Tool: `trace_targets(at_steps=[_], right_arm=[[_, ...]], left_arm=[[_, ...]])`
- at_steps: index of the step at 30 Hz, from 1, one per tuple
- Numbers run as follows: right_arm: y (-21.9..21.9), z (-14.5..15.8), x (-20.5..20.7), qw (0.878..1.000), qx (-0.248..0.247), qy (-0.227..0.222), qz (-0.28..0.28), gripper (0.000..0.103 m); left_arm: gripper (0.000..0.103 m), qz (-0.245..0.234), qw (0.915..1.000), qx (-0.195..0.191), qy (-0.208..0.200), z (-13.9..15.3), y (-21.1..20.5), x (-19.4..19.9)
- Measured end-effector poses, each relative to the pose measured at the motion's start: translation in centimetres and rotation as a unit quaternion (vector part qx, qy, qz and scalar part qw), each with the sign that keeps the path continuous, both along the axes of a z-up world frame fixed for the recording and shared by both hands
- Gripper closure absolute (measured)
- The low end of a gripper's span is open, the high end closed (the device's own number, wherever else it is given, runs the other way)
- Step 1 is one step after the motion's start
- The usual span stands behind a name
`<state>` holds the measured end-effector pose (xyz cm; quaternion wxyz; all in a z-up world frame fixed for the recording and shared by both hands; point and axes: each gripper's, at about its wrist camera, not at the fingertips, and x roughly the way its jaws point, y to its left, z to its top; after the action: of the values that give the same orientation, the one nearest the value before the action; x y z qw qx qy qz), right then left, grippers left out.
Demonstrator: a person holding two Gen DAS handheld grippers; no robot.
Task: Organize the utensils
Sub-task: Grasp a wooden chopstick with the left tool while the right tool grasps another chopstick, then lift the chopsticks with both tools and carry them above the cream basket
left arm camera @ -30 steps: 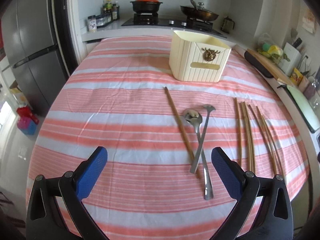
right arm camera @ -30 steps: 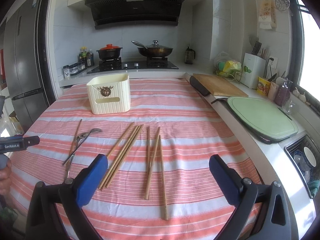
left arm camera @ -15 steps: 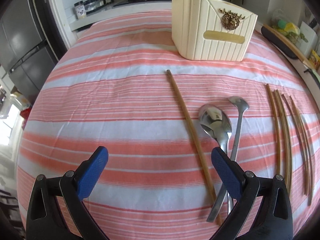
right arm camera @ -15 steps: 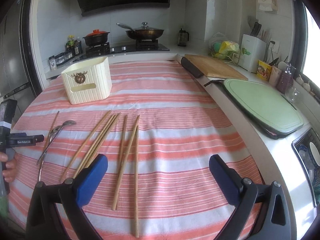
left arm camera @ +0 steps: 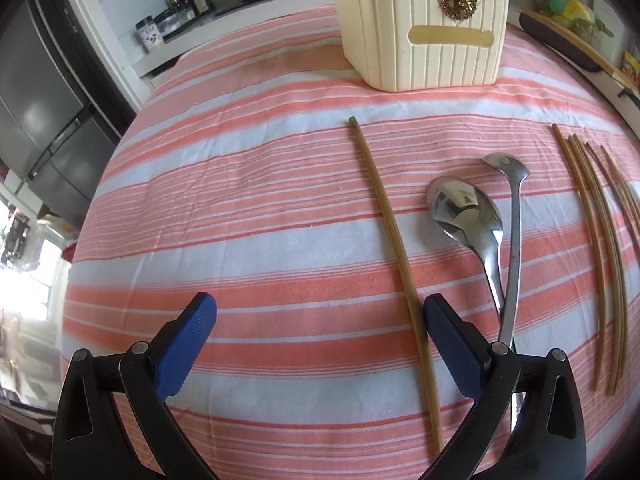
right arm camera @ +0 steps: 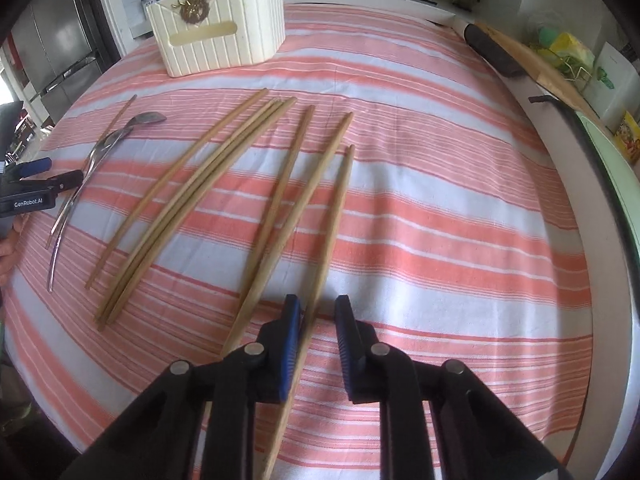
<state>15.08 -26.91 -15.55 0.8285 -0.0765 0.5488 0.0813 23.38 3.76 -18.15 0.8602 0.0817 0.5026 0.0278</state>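
On the striped tablecloth lie several wooden chopsticks (right arm camera: 192, 200) and two steel spoons (left arm camera: 464, 208). A cream utensil holder (left arm camera: 424, 28) stands at the back, also in the right wrist view (right arm camera: 224, 28). My right gripper (right arm camera: 317, 304) is low over the rightmost chopstick (right arm camera: 340, 200). Its jaws are closing with that stick between them. The stick lies against the left pad (right arm camera: 290, 344), and a gap shows at the right pad. My left gripper (left arm camera: 320, 320) is open over the cloth. A single chopstick (left arm camera: 392, 232) runs just inside its right finger (left arm camera: 452, 348). The spoons lie to its right.
A wooden cutting board (right arm camera: 532, 68) and a green board (right arm camera: 616, 160) lie past the table's right edge. A fridge (left arm camera: 44, 92) stands at the left, with spice jars (left arm camera: 176, 8) and a stove behind the holder. A person's hand (right arm camera: 8, 248) holds the left gripper (right arm camera: 36, 184).
Both grippers have come down closer to the table. The right gripper's jaws, wide apart before, have narrowed around a chopstick. The left gripper has kept still over the last half second.
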Motion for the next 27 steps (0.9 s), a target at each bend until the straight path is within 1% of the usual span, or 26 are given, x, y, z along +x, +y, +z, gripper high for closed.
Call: trace_targets(at_steps=[1,3,6,7,10,12,14,18,19,20,21,22,23,25,27], right_arm=[[0.0,0.0,0.2,1.0,0.001,0.004,0.001,0.085],[-0.1,0.0,0.9,1.0,0.002,0.012,0.0,0.085],[-0.7,0.1,2.2,0.999,0.016,0.029,-0.003,0.085],[-0.8,0.1,2.7,0.999,0.023,0.034,-0.006,0.085],[-1.3,0.2,4.1,0.998,0.034,0.042,-0.014,0.085],[-1.2,0.2,5.0,0.998,0.032,0.042,-0.013,0.085],[-1.2,0.1,6.0,0.998,0.034,0.042,-0.013,0.085],[-1.2,-0.1,8.7,0.998,0.038,0.042,-0.016,0.087],[-1.2,-0.1,9.4,0.998,0.041,0.043,-0.018,0.087],[-1.2,-0.1,10.0,0.998,0.044,0.045,-0.019,0.087],[-1.1,-0.1,10.6,0.998,0.044,0.047,-0.019,0.087],[-1.1,-0.1,11.2,0.997,0.046,0.05,-0.02,0.088],[-1.4,-0.1,11.5,0.997,0.048,0.052,-0.025,0.095],[-1.5,-0.2,12.3,0.996,0.057,0.056,-0.031,0.095],[-1.6,0.1,12.9,0.996,0.062,0.055,-0.037,0.096]], left_arm=[[0.0,-0.002,1.0,-0.004,0.007,0.0,0.4,0.4],[0.001,-0.007,0.9993,-0.025,0.027,-0.1,1.4,1.2],[0.001,-0.016,0.9967,-0.057,0.055,-0.1,2.4,2.8],[0.003,-0.021,0.9958,-0.064,0.062,-0.1,2.5,3.4],[0.014,-0.032,0.9944,-0.064,0.078,-0.2,2.3,5.1],[0.015,-0.04,0.9941,-0.06,0.08,-0.2,1.9,6.3],[0.019,-0.045,0.9936,-0.06,0.084,-0.3,1.5,7.6],[0.024,-0.041,0.9909,-0.083,0.098,-0.3,1.4,10.4],[0.028,-0.038,0.9905,-0.085,0.101,-0.2,1.5,11.1],[0.035,-0.034,0.9907,-0.083,0.102,-0.2,1.6,11.6],[0.04,-0.032,0.991,-0.081,0.102,0.0,1.6,12.1],[0.055,-0.03,0.9911,-0.081,0.101,0.1,1.6,12.5],[0.074,-0.03,0.9914,-0.079,0.1,0.3,1.7,12.7],[0.097,-0.03,0.9902,-0.089,0.103,0.4,1.9,13.1],[0.1,-0.022,0.9895,-0.102,0.1,0.7,2.5,13.4]])
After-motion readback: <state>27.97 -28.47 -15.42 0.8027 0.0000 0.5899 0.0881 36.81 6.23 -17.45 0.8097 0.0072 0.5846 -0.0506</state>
